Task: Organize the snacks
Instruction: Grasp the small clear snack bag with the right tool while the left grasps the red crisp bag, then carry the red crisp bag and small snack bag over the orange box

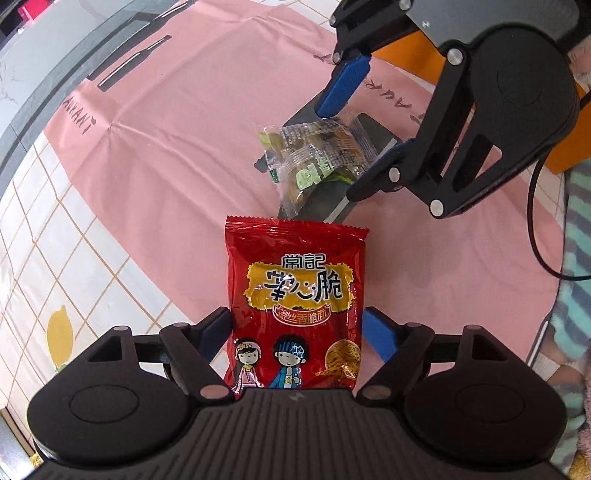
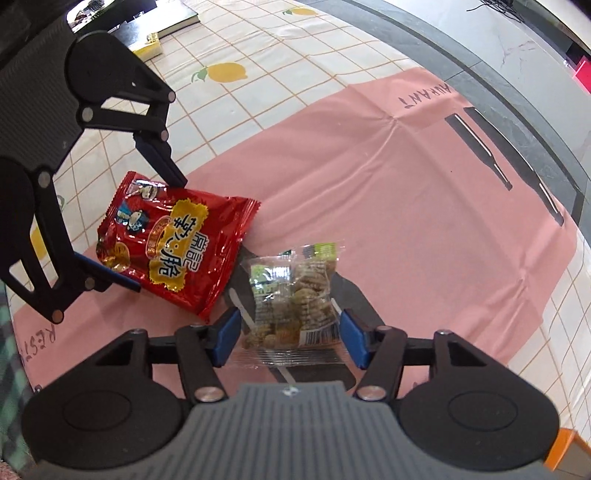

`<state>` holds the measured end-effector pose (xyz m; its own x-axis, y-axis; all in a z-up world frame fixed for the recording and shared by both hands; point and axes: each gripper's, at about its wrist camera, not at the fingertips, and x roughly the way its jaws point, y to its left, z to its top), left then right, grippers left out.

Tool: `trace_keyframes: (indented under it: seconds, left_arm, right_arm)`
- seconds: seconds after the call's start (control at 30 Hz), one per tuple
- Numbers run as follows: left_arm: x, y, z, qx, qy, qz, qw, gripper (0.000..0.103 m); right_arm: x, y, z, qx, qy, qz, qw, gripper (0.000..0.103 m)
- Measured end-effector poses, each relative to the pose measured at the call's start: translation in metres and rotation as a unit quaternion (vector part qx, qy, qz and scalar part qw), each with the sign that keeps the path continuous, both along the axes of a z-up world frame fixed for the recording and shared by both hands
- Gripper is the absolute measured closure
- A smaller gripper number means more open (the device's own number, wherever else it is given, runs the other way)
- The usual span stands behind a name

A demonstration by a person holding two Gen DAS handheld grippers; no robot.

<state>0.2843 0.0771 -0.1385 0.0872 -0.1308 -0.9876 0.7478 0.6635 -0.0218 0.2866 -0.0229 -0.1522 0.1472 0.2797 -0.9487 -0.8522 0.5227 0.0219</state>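
A red noodle-snack packet [image 1: 295,306] lies on the pink mat [image 1: 177,140] between the fingers of my left gripper [image 1: 295,332], which is shut on its lower part. The packet shows in the right wrist view [image 2: 173,247] with the left gripper [image 2: 159,232] around it. A clear packet of green-labelled snacks [image 2: 291,299] sits between the blue pads [image 2: 352,338] of my right gripper [image 2: 290,338], which is shut on it. In the left wrist view this packet [image 1: 314,155] is held by the right gripper [image 1: 365,122] just beyond the red packet.
A lemon-print grid tablecloth [image 2: 258,85] lies under the pink mat [image 2: 406,206]. Dark bottle shapes are printed on the mat [image 2: 502,162]. An orange box [image 1: 421,55] stands at the far right. Books [image 2: 162,26] lie at the far edge. A striped cloth [image 1: 576,258] hangs at the right.
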Motion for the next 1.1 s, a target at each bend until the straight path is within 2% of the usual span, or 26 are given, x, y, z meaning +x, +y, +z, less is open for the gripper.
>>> trace_keyframes:
  seconds: [0.1,0.2,0.23,0.33,0.47,0.67,0.87,1.03,1.1]
  left_arm:
    - [-0.007,-0.005,-0.004,0.010,-0.006,0.006,0.9999,0.008]
    - [-0.023,-0.010,-0.013,0.039,-0.015,-0.013,0.9991,0.008]
    - [-0.029,-0.012,-0.016,0.041,-0.013,-0.013,0.9990,0.005]
    - [-0.028,-0.010,-0.018,0.028,-0.009,0.013,0.9995,0.005]
    - [-0.027,-0.004,-0.017,0.019,-0.016,0.046,0.9987,0.007]
    - [-0.032,0.002,-0.014,0.026,-0.019,0.096,0.9949,0.023]
    - [-0.043,-0.002,-0.008,0.030,-0.030,0.146,0.9883,0.024]
    - [-0.054,-0.006,0.011,0.023,-0.041,0.176,0.9832,0.024]
    - [-0.056,-0.007,0.022,0.024,-0.039,0.193,0.9800,0.024]
  right_arm:
    - [0.001,0.003,0.000,-0.002,-0.007,-0.004,1.000,0.045]
    - [0.003,0.005,-0.002,-0.004,-0.010,-0.007,1.000,0.045]
    - [0.003,0.005,-0.003,-0.005,-0.011,-0.008,1.000,0.046]
    - [0.004,0.005,-0.005,-0.004,-0.011,-0.014,1.000,0.046]
    - [0.002,0.002,-0.008,-0.002,-0.020,-0.026,0.999,0.052]
    - [0.004,-0.003,-0.008,0.008,-0.017,-0.043,0.999,0.057]
    - [0.001,-0.005,-0.002,0.010,-0.018,-0.061,0.998,0.062]
    - [-0.018,-0.014,0.011,0.017,-0.030,-0.064,0.997,0.063]
    - [-0.027,-0.019,0.018,0.012,-0.039,-0.063,0.997,0.068]
